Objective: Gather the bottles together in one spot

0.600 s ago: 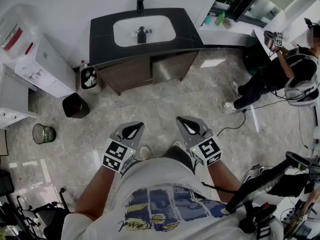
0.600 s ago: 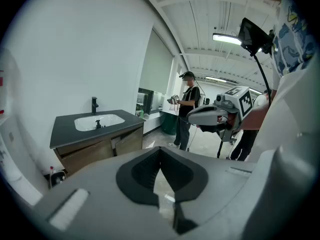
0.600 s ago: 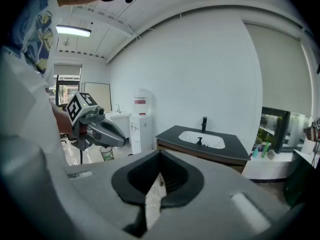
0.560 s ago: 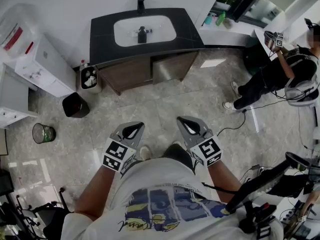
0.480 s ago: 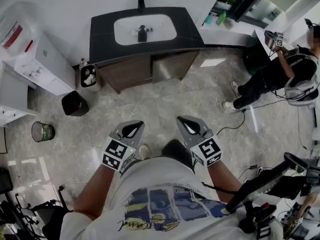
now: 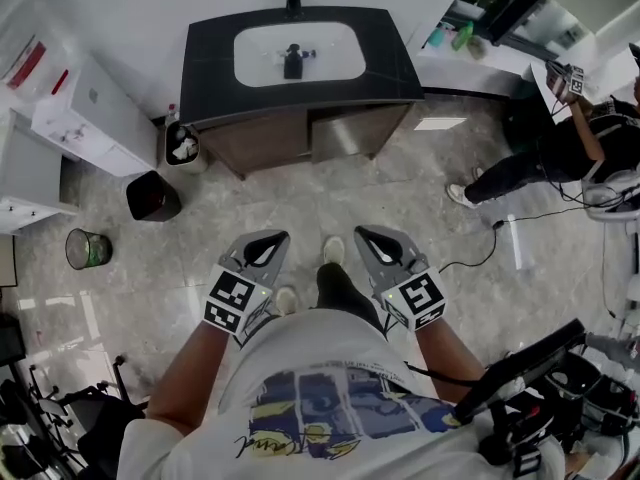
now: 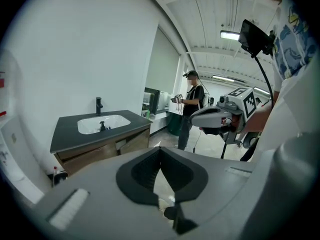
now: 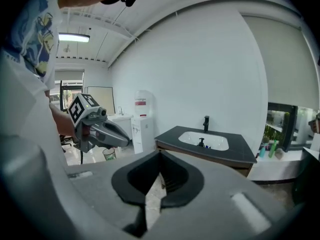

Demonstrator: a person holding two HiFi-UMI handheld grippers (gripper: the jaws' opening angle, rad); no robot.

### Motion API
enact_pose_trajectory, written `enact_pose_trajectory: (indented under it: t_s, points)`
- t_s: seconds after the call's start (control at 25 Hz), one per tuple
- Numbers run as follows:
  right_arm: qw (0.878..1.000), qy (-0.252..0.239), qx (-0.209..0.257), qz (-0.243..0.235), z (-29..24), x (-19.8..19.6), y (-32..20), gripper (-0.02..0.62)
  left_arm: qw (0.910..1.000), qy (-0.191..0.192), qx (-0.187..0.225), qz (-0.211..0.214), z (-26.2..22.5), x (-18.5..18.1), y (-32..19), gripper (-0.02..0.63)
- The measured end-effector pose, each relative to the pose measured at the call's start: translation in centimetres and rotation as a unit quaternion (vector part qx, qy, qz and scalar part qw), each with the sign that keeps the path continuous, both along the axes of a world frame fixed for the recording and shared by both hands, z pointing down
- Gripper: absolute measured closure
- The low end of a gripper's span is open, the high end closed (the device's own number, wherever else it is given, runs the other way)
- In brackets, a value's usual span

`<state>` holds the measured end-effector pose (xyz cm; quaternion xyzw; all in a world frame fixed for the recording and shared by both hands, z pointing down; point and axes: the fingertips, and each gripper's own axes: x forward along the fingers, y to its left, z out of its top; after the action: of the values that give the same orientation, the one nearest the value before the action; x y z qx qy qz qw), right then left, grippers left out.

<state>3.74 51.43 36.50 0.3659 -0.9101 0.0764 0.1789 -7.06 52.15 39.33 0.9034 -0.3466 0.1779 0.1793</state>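
Observation:
A dark bottle (image 6: 292, 61) stands in the white basin of the black vanity (image 6: 210, 78) at the far wall. It also shows as the dark bottle (image 8: 201, 142) in the right gripper view and the small bottle (image 7: 102, 126) in the left gripper view. A teal bottle (image 6: 436, 36) and a green bottle (image 6: 462, 35) stand on a white ledge to the vanity's right. My left gripper (image 6: 277, 236) and right gripper (image 6: 362, 232) are held side by side at waist height, far from the vanity. Both are shut with nothing between the jaws.
A white bin with paper (image 6: 182, 146), a black bin (image 6: 153, 196) and a mesh basket (image 6: 87, 249) stand on the marble floor at the left. White cabinets (image 6: 90, 118) line the left wall. Another person (image 6: 560, 158) stands at the right, with a cable (image 6: 480, 243) on the floor.
I have moved a little closer to the vanity, and a foot now shows ahead between the grippers. Both grippers stay shut and level.

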Motion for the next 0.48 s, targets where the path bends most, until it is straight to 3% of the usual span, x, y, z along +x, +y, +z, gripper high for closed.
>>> enact_pose_trajectory:
  t_s: [0.24, 0.36, 0.48]
  points:
    - [0.999, 0.006, 0.015, -0.028, -0.3, 2.6, -6.2, 0.594, 0.9996, -0.013, -0.008, -0.025, 0.2, 2.5, -5.9, 0.603]
    - [0.999, 0.004, 0.017, -0.043, -0.2, 4.3, -9.1, 0.537, 0.9991, -0.019, -0.008, -0.037, 0.2, 4.4, -8.8, 0.575]
    - [0.998, -0.003, 0.015, -0.054, -0.6, 5.8, -11.8, 0.532, 0.9982, -0.021, -0.008, -0.055, -0.5, 6.2, -11.7, 0.574]
